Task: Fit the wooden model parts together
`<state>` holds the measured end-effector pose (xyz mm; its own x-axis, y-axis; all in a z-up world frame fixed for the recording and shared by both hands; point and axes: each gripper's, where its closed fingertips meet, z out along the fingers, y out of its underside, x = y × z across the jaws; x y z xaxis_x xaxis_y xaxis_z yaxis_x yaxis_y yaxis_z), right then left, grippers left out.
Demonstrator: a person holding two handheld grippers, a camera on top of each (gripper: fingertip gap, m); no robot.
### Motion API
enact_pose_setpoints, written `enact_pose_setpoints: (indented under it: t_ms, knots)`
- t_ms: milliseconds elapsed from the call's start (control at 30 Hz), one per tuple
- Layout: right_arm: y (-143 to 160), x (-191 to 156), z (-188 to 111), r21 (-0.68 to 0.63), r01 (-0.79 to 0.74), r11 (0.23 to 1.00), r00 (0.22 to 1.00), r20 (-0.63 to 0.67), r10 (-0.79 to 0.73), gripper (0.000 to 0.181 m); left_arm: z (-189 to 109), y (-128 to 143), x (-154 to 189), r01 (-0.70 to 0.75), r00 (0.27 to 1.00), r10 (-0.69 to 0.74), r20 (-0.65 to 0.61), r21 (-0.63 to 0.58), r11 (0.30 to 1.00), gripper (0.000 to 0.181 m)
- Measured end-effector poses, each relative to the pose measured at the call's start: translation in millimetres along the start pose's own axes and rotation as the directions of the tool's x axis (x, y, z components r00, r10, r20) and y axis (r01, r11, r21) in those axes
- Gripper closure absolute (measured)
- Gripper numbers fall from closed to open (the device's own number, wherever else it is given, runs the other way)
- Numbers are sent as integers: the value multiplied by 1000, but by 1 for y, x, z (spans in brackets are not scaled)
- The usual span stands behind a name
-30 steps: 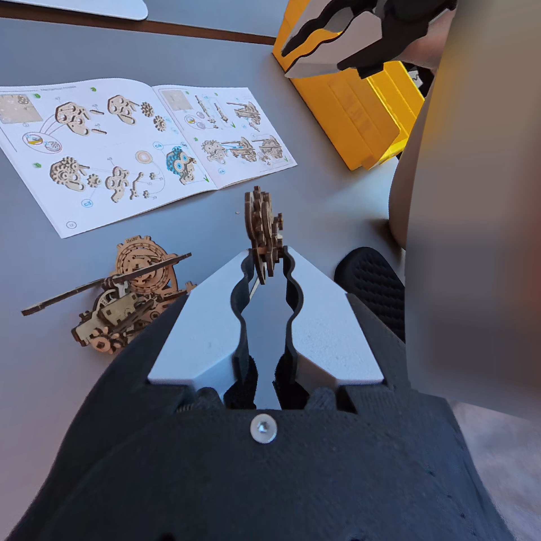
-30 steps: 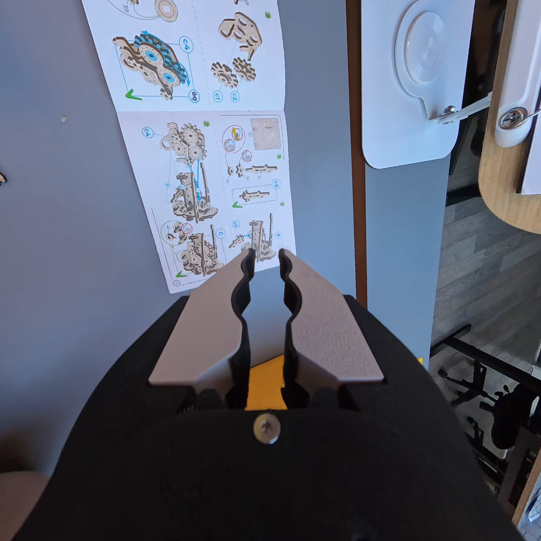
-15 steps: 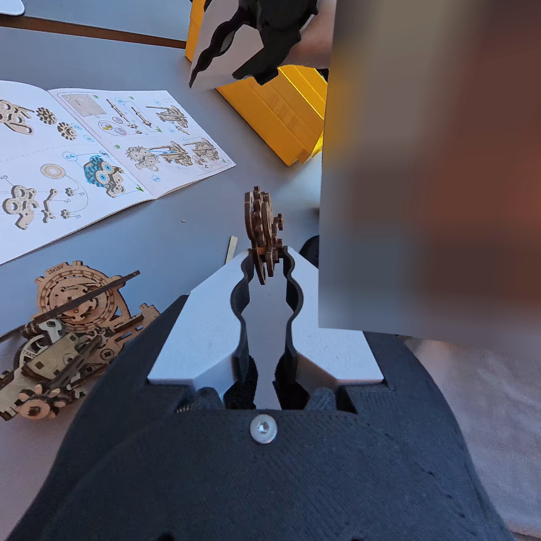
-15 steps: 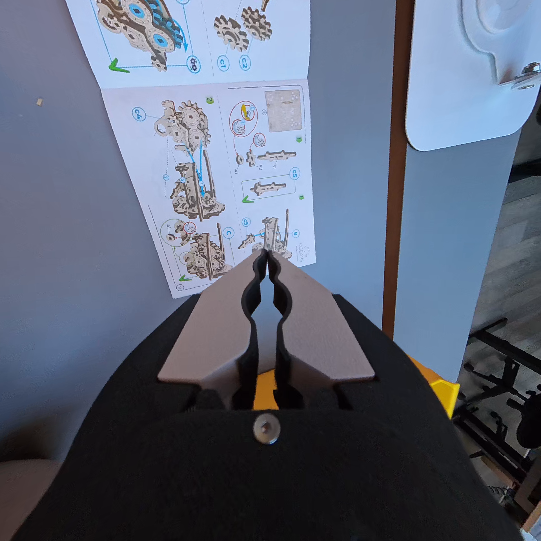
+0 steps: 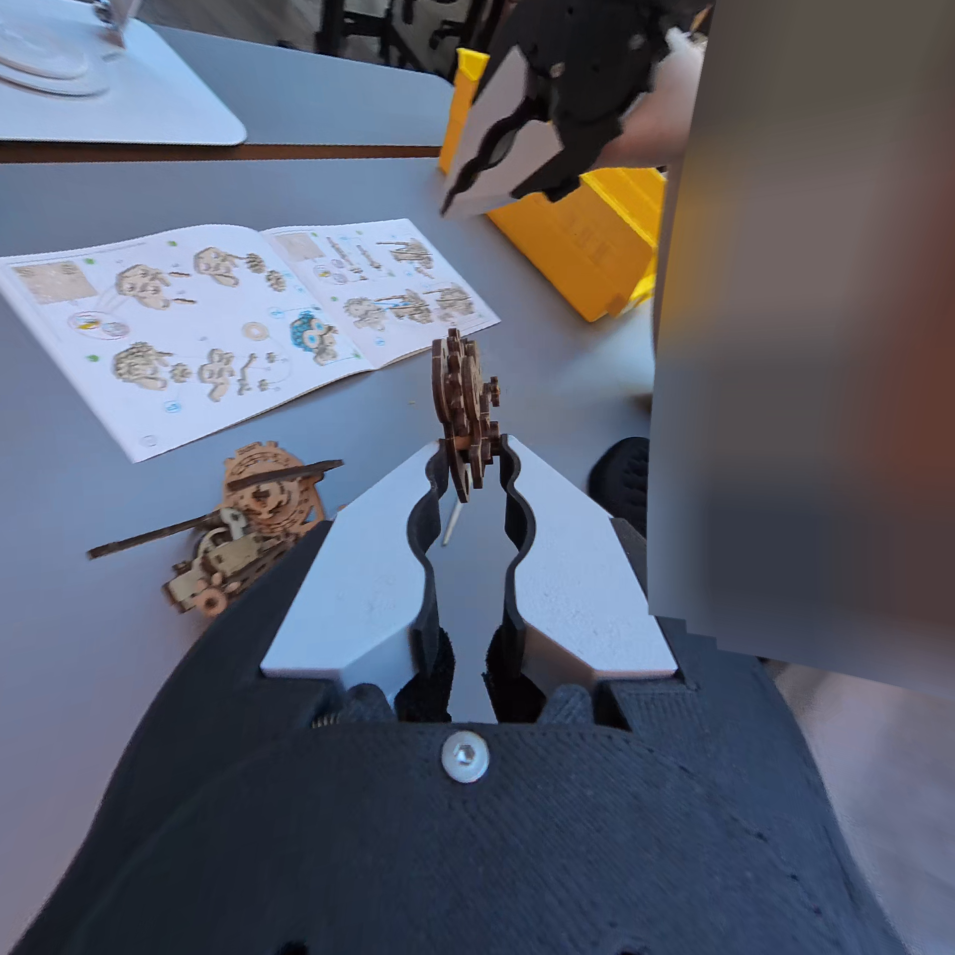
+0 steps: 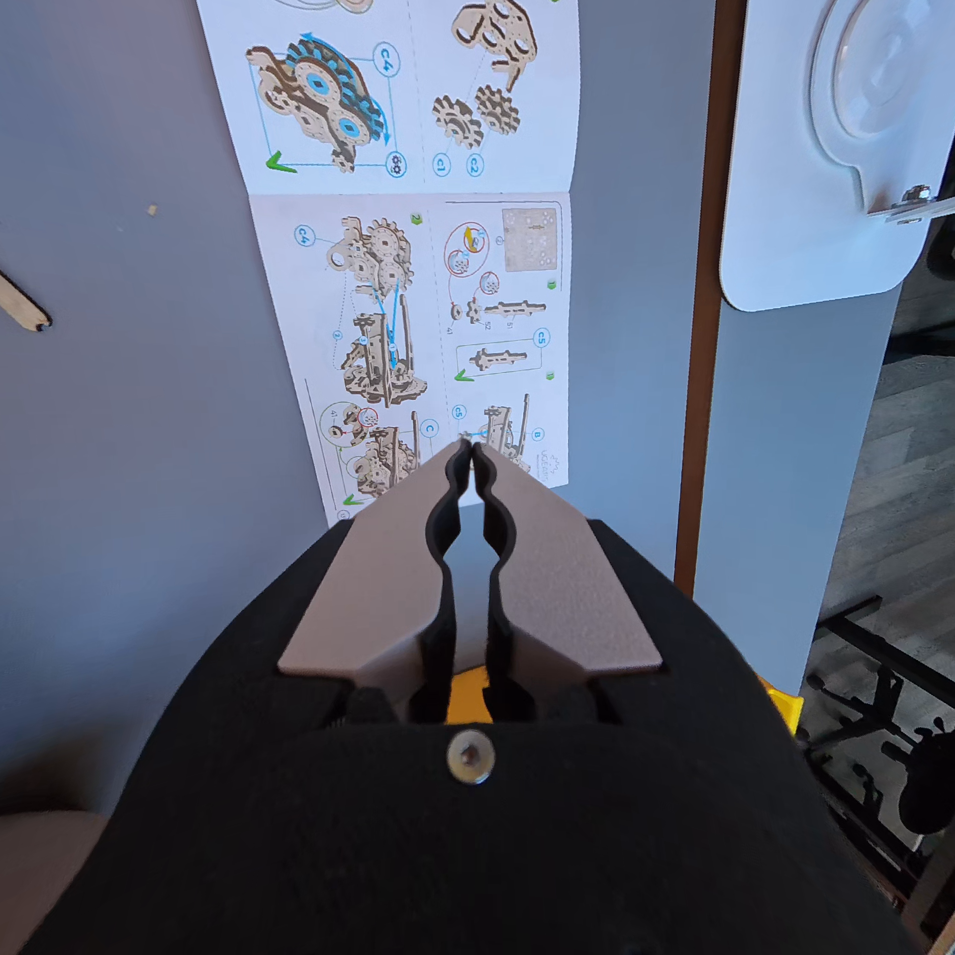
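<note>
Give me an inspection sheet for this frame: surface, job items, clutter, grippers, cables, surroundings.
Surface: grey table, brown strip along its far edge.
Job's things: wooden gear part held upright; partly built wooden model lying on the table; open instruction booklet.
Clutter: small wood sliver; yellow bin; white base plate.
Grippers: left gripper shut on the gear part; right gripper shut, empty, raised above the booklet.
Cables: nothing seen.
Surroundings: wood floor, dark stand legs.

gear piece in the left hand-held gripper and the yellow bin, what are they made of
Gear piece: thin laser-cut plywood by the look, dark scorched edges, matte tan faces. Yellow bin: probably moulded plastic, uniform colour, smooth with a slight sheen.
</note>
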<state>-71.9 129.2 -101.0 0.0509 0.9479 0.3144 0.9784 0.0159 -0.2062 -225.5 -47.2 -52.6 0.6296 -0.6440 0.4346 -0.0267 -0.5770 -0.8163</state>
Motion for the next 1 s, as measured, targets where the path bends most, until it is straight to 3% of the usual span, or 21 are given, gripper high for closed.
enact_pose_setpoints:
  t_ms: [33, 167, 467, 1000]
  knots:
    - [-2, -3, -2, 7, 13, 1000, 1000, 4, -13, 181, -2, 1, -6, -5, 999, 6, 42, -7, 1000, 163]
    - [-15, -9, -11, 66, 38, 997, 999, 8, -38, 181, -19, 6, -27, 32, 984, -29, 173, -13, 999, 163]
    - [-20, -15, -11, 69, 64, 996, 998, 6, -65, 181, -46, 7, -46, 186, 960, -200, 195, 90, 978, 163]
    - [-19, -18, 3, 30, 75, 997, 997, 30, -76, 181, -53, 4, -58, 199, 944, -228, 239, 139, 970, 164]
